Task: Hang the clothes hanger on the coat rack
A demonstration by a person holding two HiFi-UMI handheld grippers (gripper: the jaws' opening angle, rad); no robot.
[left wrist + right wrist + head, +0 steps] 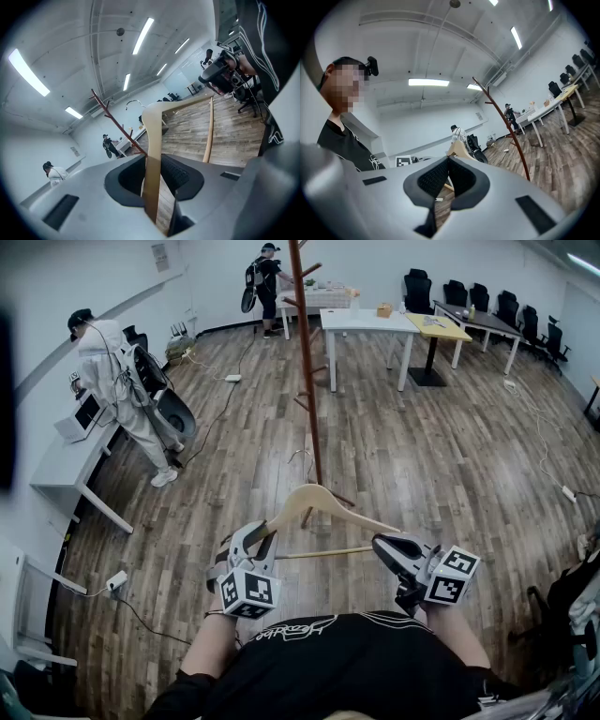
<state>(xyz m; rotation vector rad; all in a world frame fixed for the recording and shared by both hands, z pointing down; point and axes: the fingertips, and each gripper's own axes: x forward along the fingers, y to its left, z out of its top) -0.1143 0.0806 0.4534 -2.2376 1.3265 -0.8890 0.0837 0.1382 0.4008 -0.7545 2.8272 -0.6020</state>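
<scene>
The left gripper [152, 161] clamps its ribbed black fingers [176, 172] on one curved arm of the smooth, pale wooden clothes hanger [319, 497], while the right gripper [448, 159] has its fingers closed tip to tip beside the other end.

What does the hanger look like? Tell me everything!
The wooden hanger is pale, smooth wood with a thin bar underneath and a metal hook at its middle. It is held up in the air, in front of the coat rack, not on it. The left gripper pinches one end, the right gripper the other.
</scene>
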